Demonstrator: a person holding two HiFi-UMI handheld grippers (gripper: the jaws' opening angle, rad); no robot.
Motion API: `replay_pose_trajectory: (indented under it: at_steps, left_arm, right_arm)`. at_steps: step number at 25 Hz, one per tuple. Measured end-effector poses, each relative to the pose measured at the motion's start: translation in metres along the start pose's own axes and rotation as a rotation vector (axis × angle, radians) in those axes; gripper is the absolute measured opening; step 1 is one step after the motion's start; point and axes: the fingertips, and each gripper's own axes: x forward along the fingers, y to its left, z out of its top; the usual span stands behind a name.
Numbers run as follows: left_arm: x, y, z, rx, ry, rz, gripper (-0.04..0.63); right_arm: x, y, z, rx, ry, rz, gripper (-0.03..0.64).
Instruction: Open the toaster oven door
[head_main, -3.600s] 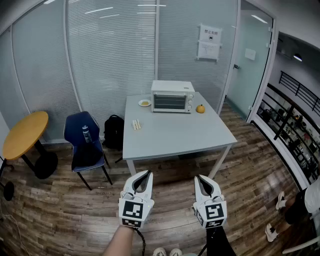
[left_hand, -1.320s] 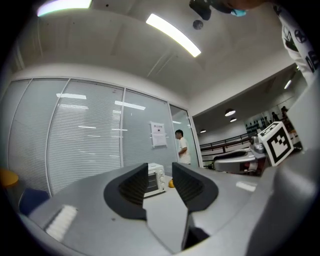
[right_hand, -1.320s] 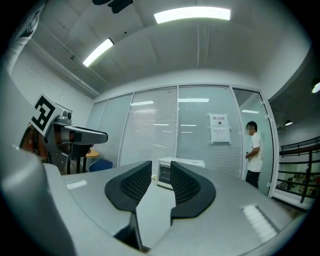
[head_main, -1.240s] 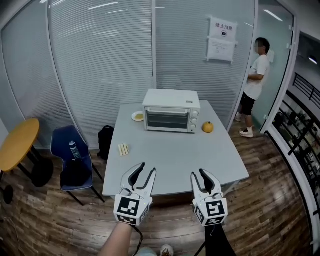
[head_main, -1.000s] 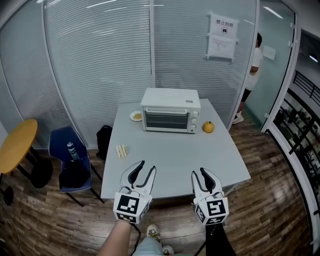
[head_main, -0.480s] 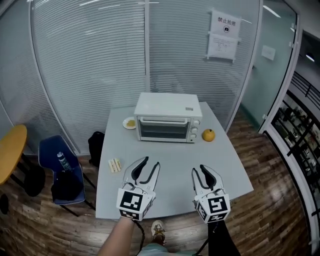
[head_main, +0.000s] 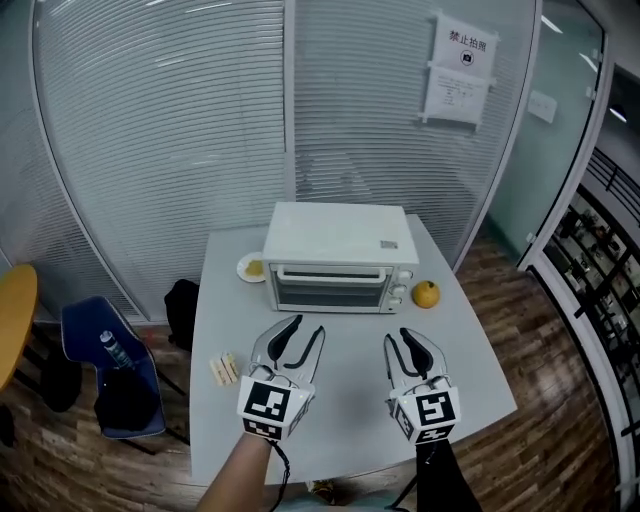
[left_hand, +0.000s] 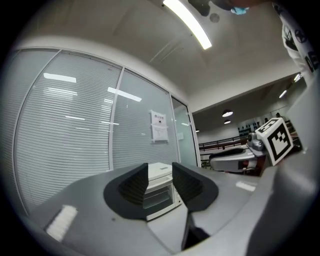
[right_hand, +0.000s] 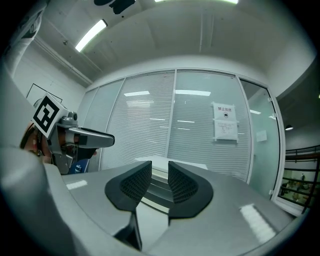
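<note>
Head view, oven: the white boxy toaster oven (head_main: 338, 258) sits at the far side of the grey table (head_main: 470, 370), glass door shut, front facing the grippers.
Head view, neighbours: a small orange fruit (head_main: 426, 293) lies just right of it, a white plate (head_main: 250, 267) just left.
Head view, grippers: the left gripper (head_main: 303, 328) and right gripper (head_main: 398, 337) are side by side over the near table, clear of the oven.
Left gripper view: its black ribbed pads (left_hand: 134, 186) stand apart, gripping nothing; the oven shows through the gap, farther off.
Right gripper view: its dark textured pads (right_hand: 135, 185) are parted too and empty, with the oven framed beyond.
</note>
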Motion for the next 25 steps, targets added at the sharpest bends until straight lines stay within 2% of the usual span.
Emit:
replay_pose_trajectory:
  at_steps: [7,11,17,25]
  left_arm:
    - [0.050,0.025,-0.025,0.012,0.050,-0.036,0.158]
    - [0.072,0.032,-0.041,0.043,0.091,-0.042,0.159]
    - [0.107,0.040,-0.066,0.044,0.158,-0.049,0.160]
    - [0.146,0.070,-0.092,0.003,0.236,0.037,0.158]
  right_arm:
    - [0.054,-0.007,-0.022,0.008,0.045,0.005,0.098]
    - [0.075,-0.008,-0.036,0.005,0.078,0.034,0.098]
    - [0.111,-0.017,-0.055,-0.025,0.123,0.082,0.100]
    - [0.163,-0.030,-0.078,0.013,0.166,0.091,0.098]
